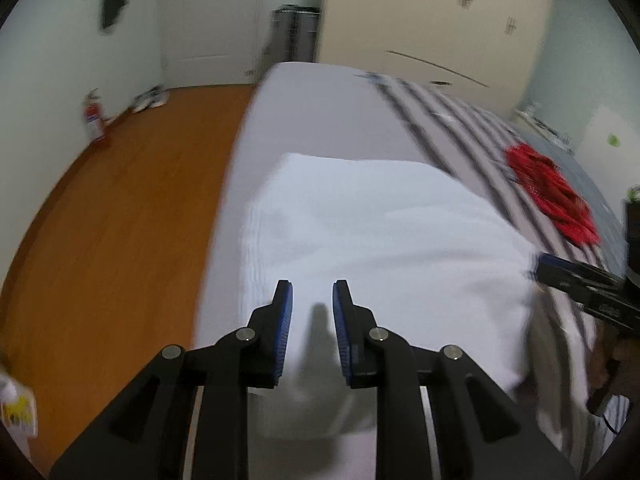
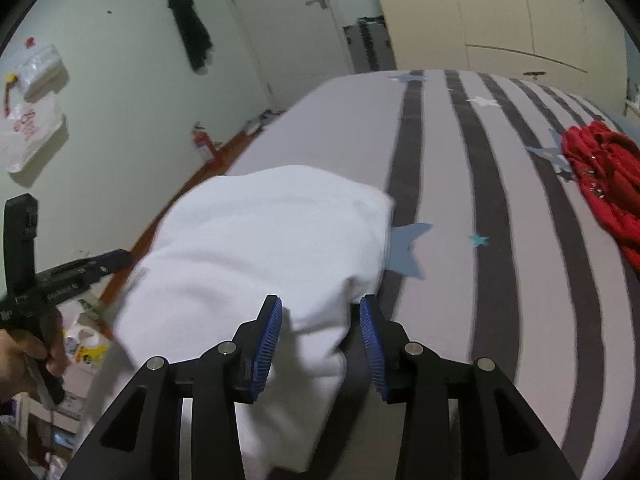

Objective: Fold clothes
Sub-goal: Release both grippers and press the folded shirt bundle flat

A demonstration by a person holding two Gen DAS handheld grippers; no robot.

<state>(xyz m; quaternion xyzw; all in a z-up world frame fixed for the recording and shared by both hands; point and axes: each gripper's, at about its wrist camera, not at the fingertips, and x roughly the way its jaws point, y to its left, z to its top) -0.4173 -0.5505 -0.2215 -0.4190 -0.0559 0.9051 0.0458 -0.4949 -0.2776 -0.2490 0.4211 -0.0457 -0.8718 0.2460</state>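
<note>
A white garment lies folded in a thick block on the bed, near its left edge; it also shows in the right wrist view. My left gripper is open, just above the garment's near edge, nothing between its blue pads. My right gripper is open over the garment's near right corner, jaws apart and empty. The right gripper also shows at the right edge of the left wrist view. The left gripper shows at the left of the right wrist view. A red garment lies crumpled far right on the bed.
The bed has a grey and dark striped cover with stars. Orange wood floor lies left of the bed, with a fire extinguisher and shoes by the wall. A door, a suitcase and wardrobes stand behind. Bags hang on the left wall.
</note>
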